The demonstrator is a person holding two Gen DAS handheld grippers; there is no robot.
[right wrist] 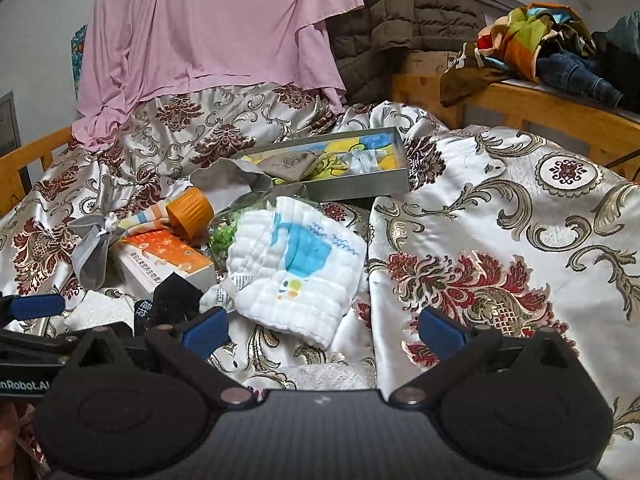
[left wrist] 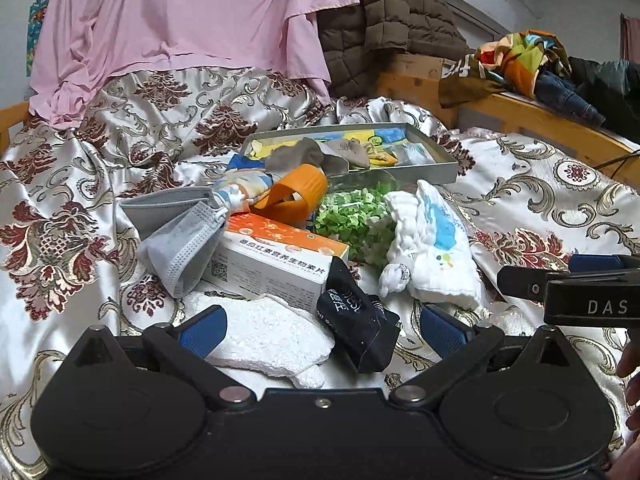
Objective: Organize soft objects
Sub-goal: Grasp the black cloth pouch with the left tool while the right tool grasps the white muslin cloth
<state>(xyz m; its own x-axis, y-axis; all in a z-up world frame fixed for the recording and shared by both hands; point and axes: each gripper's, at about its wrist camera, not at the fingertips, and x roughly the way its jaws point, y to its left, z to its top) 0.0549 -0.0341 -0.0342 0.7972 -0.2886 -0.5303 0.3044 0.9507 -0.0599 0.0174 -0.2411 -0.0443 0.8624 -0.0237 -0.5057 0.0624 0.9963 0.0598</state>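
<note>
Left gripper: fingers spread wide, holding nothing; a foam slab and a black sock lie between the blue pads.
Right gripper: fingers spread wide, empty, low over the quilt; the lower edge of the white cloth lies between its pads.
White cloth: folded, blue print on top, just right of the green bag.
Grey mask: left of the pile, draped against the orange box.
Orange cup: tipped on its side above the box.
Tray: behind the pile, holding a grey sock and small cloths.
Pink sheet: hanging at the back.
</note>
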